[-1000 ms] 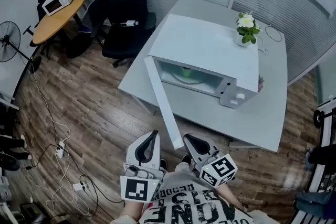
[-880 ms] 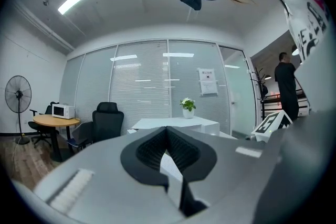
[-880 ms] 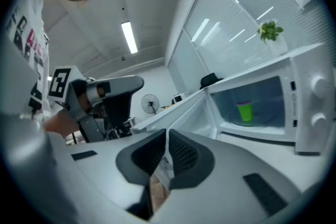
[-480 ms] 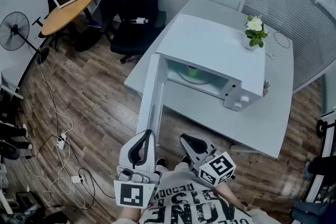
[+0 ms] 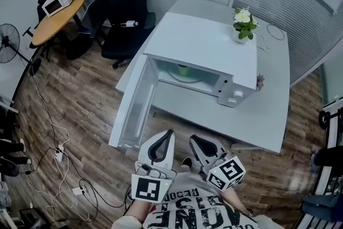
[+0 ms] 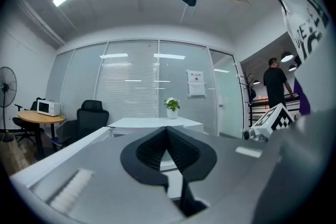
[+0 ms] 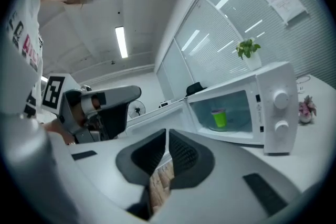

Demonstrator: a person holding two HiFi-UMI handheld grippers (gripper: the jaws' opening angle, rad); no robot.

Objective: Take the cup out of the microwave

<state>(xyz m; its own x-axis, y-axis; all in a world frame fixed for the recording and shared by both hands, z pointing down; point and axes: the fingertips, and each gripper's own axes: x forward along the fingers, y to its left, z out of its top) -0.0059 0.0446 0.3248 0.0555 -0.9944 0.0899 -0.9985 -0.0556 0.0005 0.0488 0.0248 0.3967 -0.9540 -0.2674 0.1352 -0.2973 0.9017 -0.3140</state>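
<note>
In the head view, the microwave point(image 5: 206, 48) sits mid-frame on the white surface point(image 5: 252, 120) with its door point(image 5: 134, 107) swung wide. The green cup point(image 5: 184, 69) stands inside. The left gripper point(image 5: 168, 133) and right gripper point(image 5: 193, 140) are at the bottom centre, well short of it. In the left gripper view the fingers point(image 6: 157, 145) are pressed together, empty. In the right gripper view the fingers point(image 7: 181, 152) are likewise closed on nothing, and the cup point(image 7: 219, 118) shows right of centre. The opening looks done; reaching, gripping and lifting out remain.

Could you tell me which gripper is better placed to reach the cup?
Probably right: the right gripper sees the cup inside the microwave, while the left gripper sits by the open door.
</note>
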